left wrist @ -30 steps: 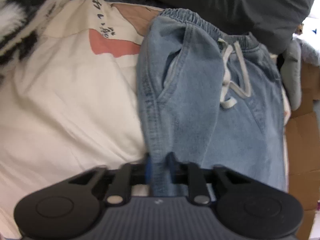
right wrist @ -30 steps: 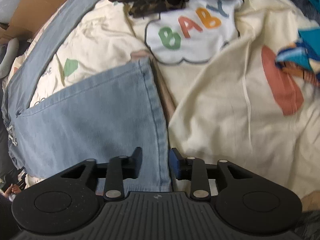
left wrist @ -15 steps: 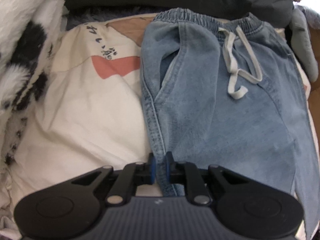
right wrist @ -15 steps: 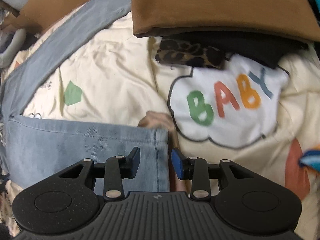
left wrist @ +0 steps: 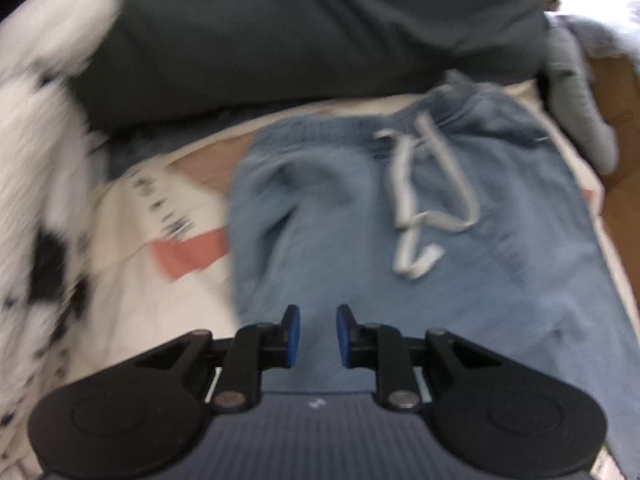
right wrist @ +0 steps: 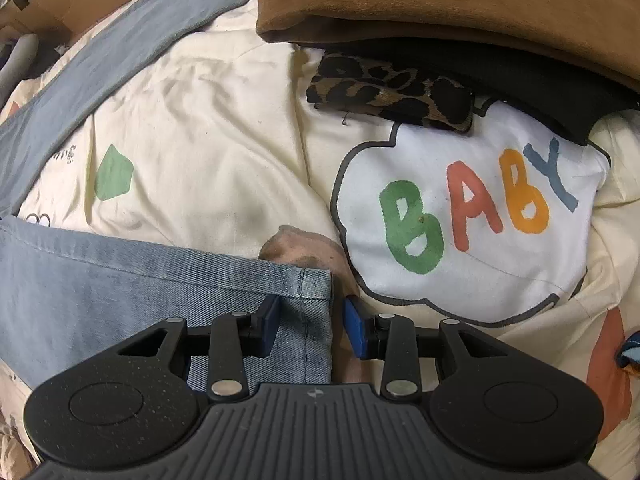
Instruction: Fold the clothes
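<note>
Open cream bedsheet (right wrist: 208, 168) left of the BABY print (right wrist: 472, 216): passable. Far edge blocked by stacked brown fabric (right wrist: 440, 0) over leopard cloth (right wrist: 392, 92). Near left occupied by denim trousers (right wrist: 120, 280); dark pillow (left wrist: 300, 32) behind waistband.
</note>
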The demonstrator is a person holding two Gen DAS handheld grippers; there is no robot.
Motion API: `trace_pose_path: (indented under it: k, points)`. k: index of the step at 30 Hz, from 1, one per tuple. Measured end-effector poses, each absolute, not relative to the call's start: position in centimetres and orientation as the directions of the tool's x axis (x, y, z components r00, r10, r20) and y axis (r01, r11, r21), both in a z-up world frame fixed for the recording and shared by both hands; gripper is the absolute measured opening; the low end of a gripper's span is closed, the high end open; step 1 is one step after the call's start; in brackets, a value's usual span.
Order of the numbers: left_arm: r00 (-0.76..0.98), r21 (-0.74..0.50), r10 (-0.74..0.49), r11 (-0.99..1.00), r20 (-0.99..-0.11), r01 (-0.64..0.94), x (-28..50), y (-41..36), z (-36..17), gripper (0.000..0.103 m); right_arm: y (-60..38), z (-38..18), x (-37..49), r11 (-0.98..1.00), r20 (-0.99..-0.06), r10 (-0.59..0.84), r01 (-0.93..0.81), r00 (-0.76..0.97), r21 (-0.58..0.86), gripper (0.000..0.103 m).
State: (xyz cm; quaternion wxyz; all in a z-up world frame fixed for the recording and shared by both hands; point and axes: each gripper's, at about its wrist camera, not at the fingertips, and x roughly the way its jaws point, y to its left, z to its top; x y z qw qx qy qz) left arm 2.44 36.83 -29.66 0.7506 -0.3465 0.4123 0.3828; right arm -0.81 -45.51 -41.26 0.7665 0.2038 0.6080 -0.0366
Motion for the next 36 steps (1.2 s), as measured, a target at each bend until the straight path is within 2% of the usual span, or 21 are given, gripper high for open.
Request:
trace_pose_path:
  k: [4, 7, 12, 17, 21, 27, 31, 36]
  points:
    - [0.423, -0.26, 0.226, 0.515, -0.878, -0.816, 5.8, 36.1, -30.2, 0.02, -45.4, -41.2, -0.8, 0.913, -0.949, 0.185, 0.313, 0.256, 0.263, 0.042]
    - [0.472, -0.307, 0.164, 0.57, -0.866, -0.762, 7.5, 34.9, -31.4, 0.033, -45.2, -41.2, -0.6, 0.914, -0.951, 0.18, 0.314, 0.252, 0.256, 0.042]
    - [0.414, -0.274, 0.117, 0.586, -0.903, -0.762, 8.5, 33.7, -34.7, 0.033, -45.2, -41.0, -0.6, 0.913, -0.953, 0.179, 0.319, 0.245, 0.253, 0.042]
    - [0.365, -0.209, 0.167, 0.579, -0.916, -0.788, 8.1, 34.6, -37.0, 0.032, -45.0, -41.2, -0.6, 0.913, -0.956, 0.172, 0.326, 0.236, 0.245, 0.042]
    - [0.358, -0.2, 0.197, 0.549, -0.913, -0.811, 7.5, 36.4, -37.4, 0.022, -44.7, -41.3, -0.4, 0.916, -0.96, 0.163, 0.326, 0.228, 0.233, 0.043]
    - [0.35, -0.176, 0.248, 0.529, -0.903, -0.83, 6.7, 39.0, -37.3, 0.02, -44.4, -41.4, -0.2, 0.922, -0.964, 0.153, 0.32, 0.216, 0.218, 0.044]
    - [0.329, -0.141, 0.29, 0.519, -0.898, -0.843, 6.5, 40.5, -37.4, 0.011, -44.3, -41.3, -0.1, 0.925, -0.966, 0.149, 0.317, 0.21, 0.212, 0.045]
    - [0.308, -0.117, 0.322, 0.498, -0.895, -0.859, 7.2, 42.5, -36.8, 0.01, -43.9, -41.2, 0.1, 0.934, -0.971, 0.14, 0.299, 0.196, 0.195, 0.048]
